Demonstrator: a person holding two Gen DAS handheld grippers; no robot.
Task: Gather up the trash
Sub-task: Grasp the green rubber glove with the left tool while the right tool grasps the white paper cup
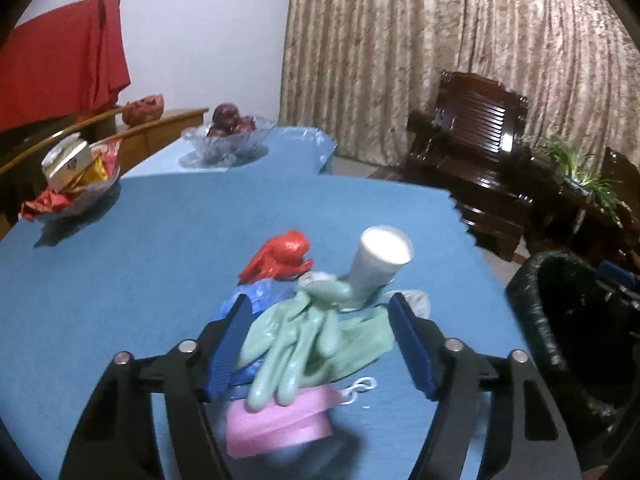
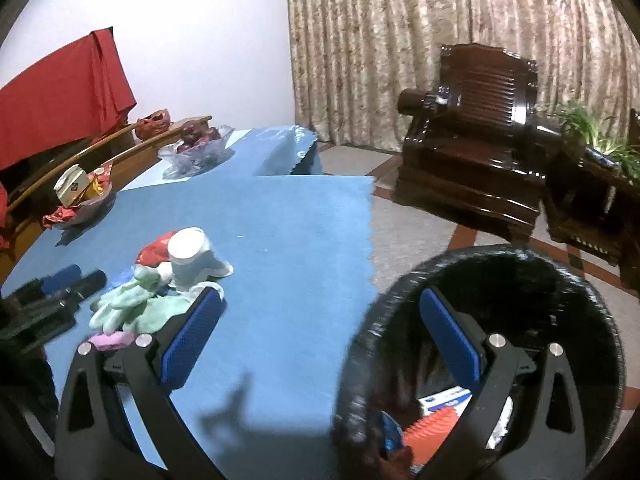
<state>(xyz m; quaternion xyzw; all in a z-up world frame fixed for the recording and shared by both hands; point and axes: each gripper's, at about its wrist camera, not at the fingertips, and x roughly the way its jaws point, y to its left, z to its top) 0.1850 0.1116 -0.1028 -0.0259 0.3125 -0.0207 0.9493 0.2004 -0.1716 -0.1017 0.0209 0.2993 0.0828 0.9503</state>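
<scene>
Green glove [image 1: 296, 340] between open left gripper [image 1: 320, 316], unpressed

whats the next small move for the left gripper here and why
Probably ease the left gripper down and close on the green glove. Its jaws are open with the glove lying between them, topmost on the trash pile, and the black bin waits beside the table.

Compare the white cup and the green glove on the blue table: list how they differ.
The white cup is rigid and lies tipped on its side, its open mouth showing; the green glove is limp and sprawls flat with its fingers spread. The cup is plain white; the glove is pale green. The glove lies between the left claw's open jaws; the cup lies beyond them. Both sit in the same trash pile.
</scene>
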